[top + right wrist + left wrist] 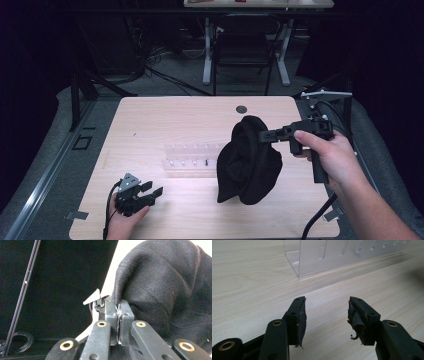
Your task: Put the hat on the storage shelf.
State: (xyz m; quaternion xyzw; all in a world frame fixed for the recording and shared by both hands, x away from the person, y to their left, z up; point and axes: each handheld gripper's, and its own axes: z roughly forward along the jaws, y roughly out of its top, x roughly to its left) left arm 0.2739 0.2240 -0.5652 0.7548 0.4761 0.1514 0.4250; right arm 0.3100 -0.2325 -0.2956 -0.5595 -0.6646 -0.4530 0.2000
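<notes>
A black cloth [248, 162] hangs in the air above the middle right of the wooden table [165, 115], its lower folds near the tabletop. My right gripper [263, 135] reaches in from the right, level, and is shut on the cloth's upper edge. In the right gripper view the two jaws press together on a thin fold of the cloth [162, 285]. My left gripper [152, 192] rests low at the table's front left, held in a hand, open. In the left gripper view its jaws [327, 312] stand apart over bare wood with nothing between them.
A clear plastic rack [192, 157] lies mid-table, partly behind the cloth; it is also the clear plastic rack [332, 255] ahead of the left jaws. A small dark round inset [242, 108] sits near the far edge. A chair and desk legs stand beyond the table.
</notes>
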